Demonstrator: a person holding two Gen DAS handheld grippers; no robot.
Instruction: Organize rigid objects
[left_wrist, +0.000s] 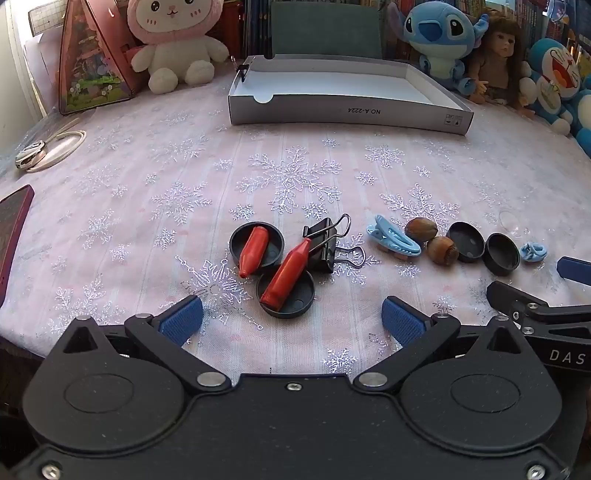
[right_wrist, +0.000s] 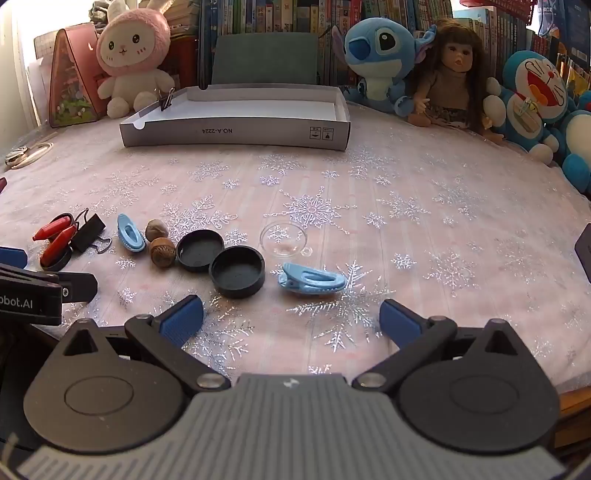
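Small objects lie in a row on the snowflake tablecloth. In the left wrist view: two red crayon-like pieces (left_wrist: 286, 276) across two black caps (left_wrist: 257, 244), a black binder clip (left_wrist: 325, 243), a blue hair clip (left_wrist: 393, 240), two brown nuts (left_wrist: 442, 249), two more black caps (left_wrist: 501, 254). My left gripper (left_wrist: 291, 319) is open and empty just short of the red pieces. My right gripper (right_wrist: 291, 319) is open and empty just short of a second blue hair clip (right_wrist: 312, 279); a black cap (right_wrist: 237, 272) and a clear lid (right_wrist: 283, 239) lie near it.
An open white cardboard box (left_wrist: 343, 114) stands at the back, with a small binder clip (right_wrist: 167, 99) on its left rim. Plush toys (right_wrist: 133, 55) and a doll (right_wrist: 452, 74) line the far edge. A cord (left_wrist: 51, 147) and a dark red phone (left_wrist: 11, 229) lie left.
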